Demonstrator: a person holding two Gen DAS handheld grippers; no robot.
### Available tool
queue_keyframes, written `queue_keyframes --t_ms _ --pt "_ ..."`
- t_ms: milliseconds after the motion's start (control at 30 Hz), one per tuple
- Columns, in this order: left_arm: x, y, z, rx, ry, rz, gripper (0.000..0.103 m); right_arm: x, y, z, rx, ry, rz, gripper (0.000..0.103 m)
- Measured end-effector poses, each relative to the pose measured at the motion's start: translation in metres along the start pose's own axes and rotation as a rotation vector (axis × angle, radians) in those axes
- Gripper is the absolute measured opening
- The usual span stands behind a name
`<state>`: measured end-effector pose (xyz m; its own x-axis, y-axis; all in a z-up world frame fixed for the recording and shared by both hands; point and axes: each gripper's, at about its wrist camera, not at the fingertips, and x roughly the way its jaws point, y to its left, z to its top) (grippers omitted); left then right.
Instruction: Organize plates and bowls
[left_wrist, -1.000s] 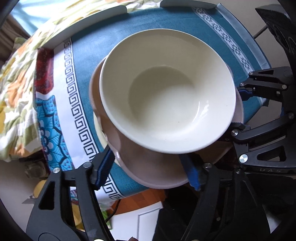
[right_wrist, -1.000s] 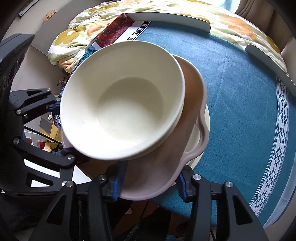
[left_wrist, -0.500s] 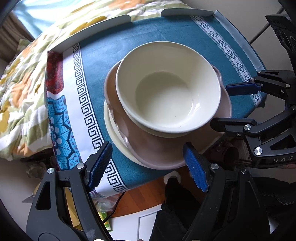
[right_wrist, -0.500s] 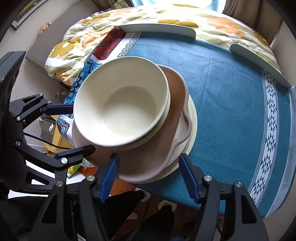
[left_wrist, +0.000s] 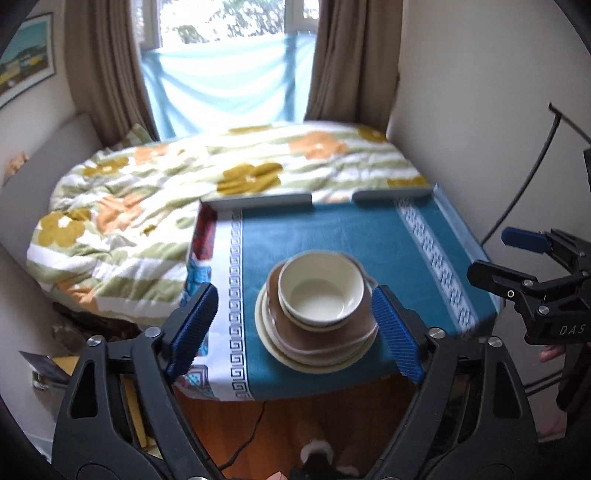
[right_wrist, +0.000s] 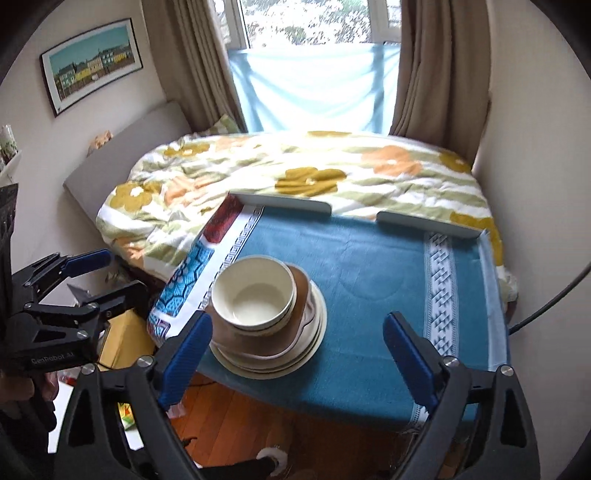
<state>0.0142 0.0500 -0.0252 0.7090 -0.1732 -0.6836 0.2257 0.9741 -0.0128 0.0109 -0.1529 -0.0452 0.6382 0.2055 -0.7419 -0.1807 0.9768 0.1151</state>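
A cream bowl sits on a brown plate, which rests on cream plates, all stacked at the near edge of the teal-clothed table. The stack also shows in the right wrist view, bowl on brown plate on cream plates. My left gripper is open and empty, pulled back in front of the stack. My right gripper is open and empty, back from the table's near edge. Each gripper shows in the other's view, the right one and the left one.
A bed with a floral quilt lies behind the table, under a curtained window. Grey rails edge the table's far side. A wall stands to the right. Wooden floor and clutter lie below.
Both grippers have let go of the stack, opened wide and drawn back and up from the table. The stack now rests on the cloth by itself.
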Motion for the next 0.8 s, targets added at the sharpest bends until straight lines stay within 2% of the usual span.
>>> queue_keyframes --t_ms 33,100,200,400,800 --pt "-0.017 -0.003 0.002 -0.01 -0.063 0.025 0.103 -0.016 -0.002 0.0 0.013 -0.036 -0.024 0.092" --pt "-0.047 -0.012 0.004 -0.021 -0.182 0.066 0.103 -0.044 -0.006 0.0 0.028 -0.101 -0.067 0.092" --pt "-0.073 -0.025 0.004 -0.029 -0.254 0.095 0.103 -0.08 -0.005 -0.004 0.019 -0.183 -0.108 0.092" --pt "-0.097 -0.045 -0.007 -0.039 -0.314 0.125 0.103 -0.115 -0.01 -0.021 0.046 -0.286 -0.18 0.092" --pt "-0.117 -0.067 -0.014 -0.024 -0.358 0.116 0.103 -0.136 -0.012 -0.033 0.093 -0.36 -0.227 0.092"
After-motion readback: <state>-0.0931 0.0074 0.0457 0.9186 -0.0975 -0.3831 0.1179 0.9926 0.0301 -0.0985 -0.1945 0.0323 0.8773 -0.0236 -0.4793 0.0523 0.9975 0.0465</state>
